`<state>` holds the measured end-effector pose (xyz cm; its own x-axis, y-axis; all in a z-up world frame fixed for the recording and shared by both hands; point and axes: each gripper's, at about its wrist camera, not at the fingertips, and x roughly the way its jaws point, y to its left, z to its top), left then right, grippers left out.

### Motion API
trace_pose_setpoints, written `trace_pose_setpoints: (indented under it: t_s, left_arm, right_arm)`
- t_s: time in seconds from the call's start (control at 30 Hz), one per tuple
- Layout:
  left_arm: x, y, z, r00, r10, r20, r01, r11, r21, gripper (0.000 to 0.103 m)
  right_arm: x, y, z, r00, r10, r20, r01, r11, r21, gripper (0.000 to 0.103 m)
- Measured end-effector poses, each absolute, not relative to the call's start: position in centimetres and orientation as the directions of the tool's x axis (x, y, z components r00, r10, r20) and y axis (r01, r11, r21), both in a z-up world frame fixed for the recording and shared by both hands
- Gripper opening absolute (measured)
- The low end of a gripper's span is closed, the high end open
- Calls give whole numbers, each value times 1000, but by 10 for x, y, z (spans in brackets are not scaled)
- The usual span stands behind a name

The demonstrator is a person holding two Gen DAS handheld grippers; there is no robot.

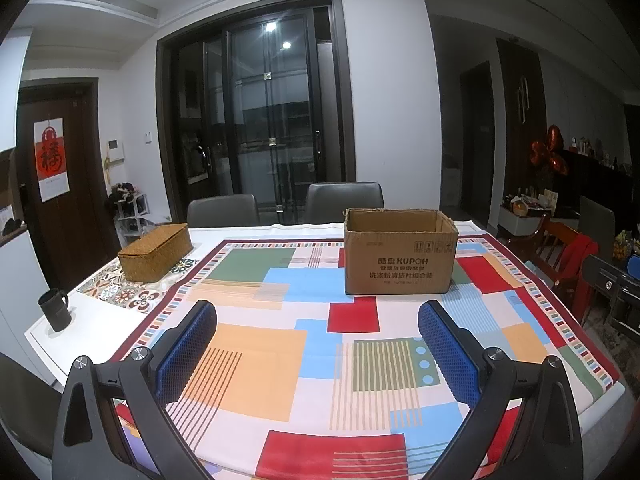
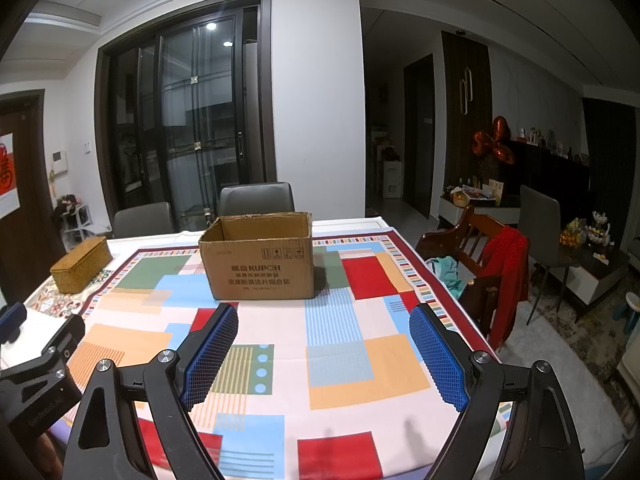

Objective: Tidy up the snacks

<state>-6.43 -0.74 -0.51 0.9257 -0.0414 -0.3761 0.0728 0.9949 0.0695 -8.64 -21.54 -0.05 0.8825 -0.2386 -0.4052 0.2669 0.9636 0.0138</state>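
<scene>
Left wrist view: the left gripper (image 1: 318, 344) hangs over the near part of the desk (image 1: 120, 320) with its blue pads spread wide and nothing between them. The open cardboard box (image 1: 400, 258) stands ahead and a little right of its line, long side facing the camera, mouth up. The lidded woven basket (image 1: 154, 254) sits far left, well apart from the box, with a black mug (image 1: 54, 308) nearer the left edge. No snacks show.

Right wrist view: the right gripper (image 2: 322, 344) is likewise released and empty. Here the cardboard box (image 2: 258, 256) lies ahead and slightly left, the woven basket (image 2: 80, 266) far left. The box seems about equally reachable for both; the basket lies nearer the left hand.
</scene>
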Motion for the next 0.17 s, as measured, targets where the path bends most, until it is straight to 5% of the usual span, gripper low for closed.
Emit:
trace_pose_setpoints:
  t_s: [0.17]
  left_arm:
    - [-64, -8, -5, 925, -42, -377, 73, 995, 71, 103]
  right_arm:
    - [-86, -216, -1, 882, -238, -407, 266, 964, 14, 89]
